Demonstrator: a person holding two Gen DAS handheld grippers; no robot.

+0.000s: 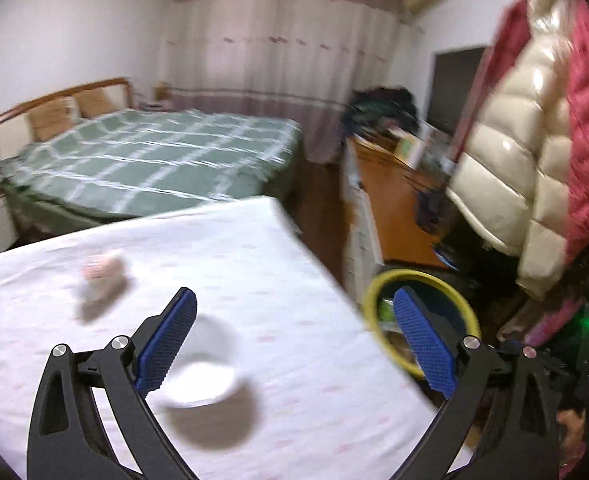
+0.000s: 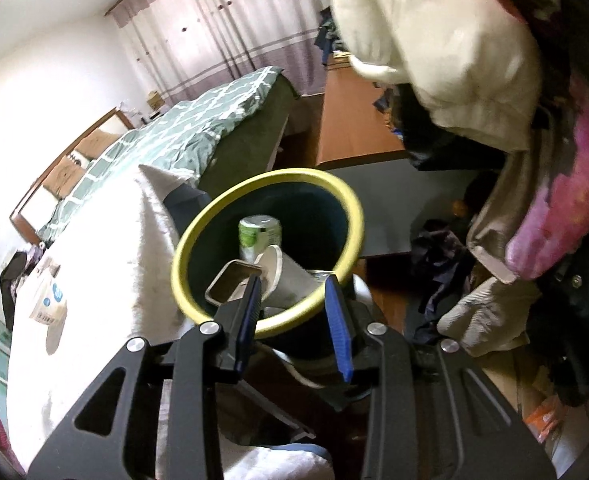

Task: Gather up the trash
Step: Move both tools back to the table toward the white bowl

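Observation:
A dark bin with a yellow rim (image 2: 346, 200) stands on the floor beside the table; it also shows in the left wrist view (image 1: 460, 294). Inside lie a green-and-white can (image 2: 258, 234), a white paper cup (image 2: 290, 276) and a small rectangular tin (image 2: 230, 282). My right gripper (image 2: 294, 284) is open and empty just above the bin's near rim. My left gripper (image 1: 294, 312) is open wide and empty above the white-clothed table (image 1: 278, 264). A white bowl (image 1: 204, 376) and a blurred pink-and-white crumpled item (image 1: 102, 276) lie on that table.
A small white packet (image 2: 48, 300) lies on the table in the right wrist view. A green checked bed (image 1: 146, 160) stands behind. A wooden desk (image 1: 390, 196) and hanging cream and pink puffer jackets (image 1: 526, 152) are to the right. Clothes lie on the floor (image 2: 482, 312).

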